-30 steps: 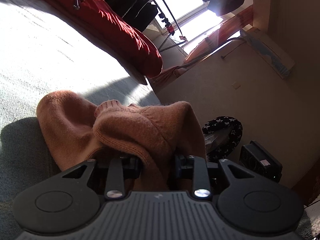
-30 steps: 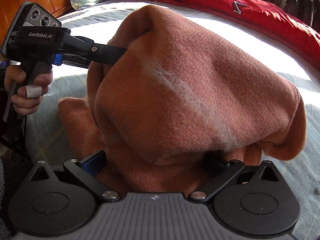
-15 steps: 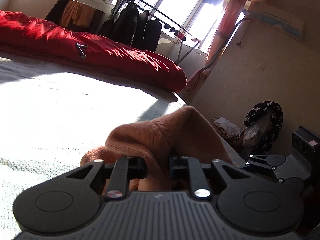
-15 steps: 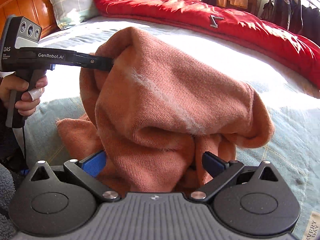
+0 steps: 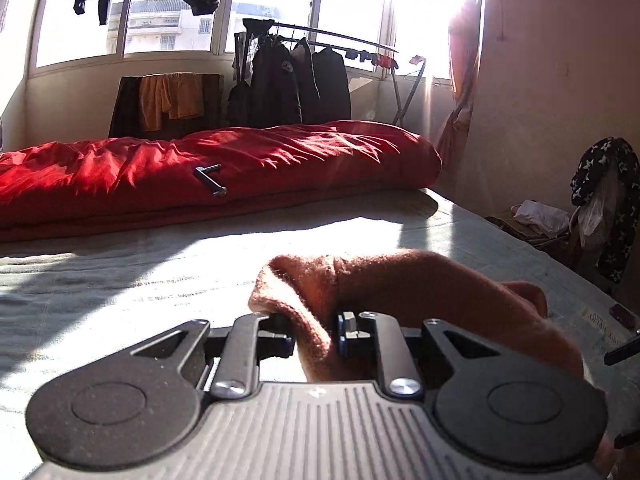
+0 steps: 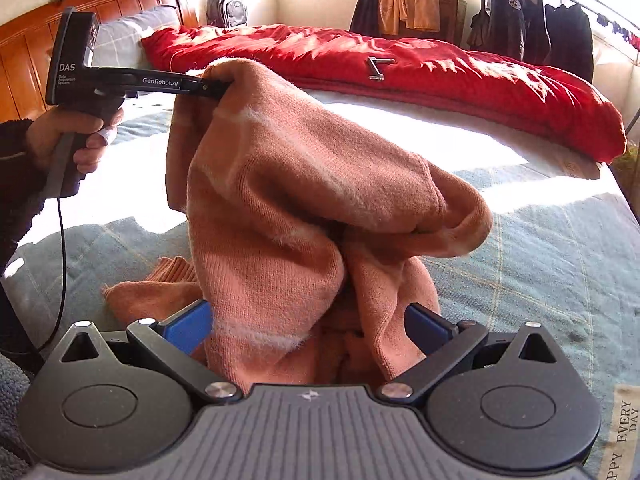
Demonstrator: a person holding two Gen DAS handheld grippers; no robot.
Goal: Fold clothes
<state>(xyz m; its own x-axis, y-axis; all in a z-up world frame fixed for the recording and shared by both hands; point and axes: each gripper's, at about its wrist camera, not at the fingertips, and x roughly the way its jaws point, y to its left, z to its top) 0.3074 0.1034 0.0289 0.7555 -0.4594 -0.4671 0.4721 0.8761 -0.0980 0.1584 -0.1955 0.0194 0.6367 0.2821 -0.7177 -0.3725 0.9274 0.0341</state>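
Observation:
An orange knitted sweater (image 6: 300, 184) hangs bunched over the grey-blue bedspread (image 6: 540, 260). My left gripper (image 6: 216, 88), held in a person's hand (image 6: 76, 136), is shut on the sweater's upper edge and holds it up at the left. In the left wrist view that gripper (image 5: 314, 336) pinches a fold of the sweater (image 5: 400, 280) between its narrow jaws. My right gripper (image 6: 308, 324) stands wide open low in front. The sweater's lower bulk drapes between its blue pads (image 6: 188, 326), and I see no squeeze on the cloth. A ribbed hem lies on the bed at the lower left.
A rolled red duvet (image 6: 440, 72) lies across the far side of the bed. The wooden headboard (image 6: 24, 60) and a pillow (image 6: 120, 36) are at the left. A clothes rack (image 5: 300, 80) with dark coats stands by the window. Bags sit on the floor at the right.
My left gripper has risen and rolled to level, its jaws tightening on the sweater's edge. The sweater now hangs taller and further from the bed. The right gripper shifted slightly, jaws unchanged.

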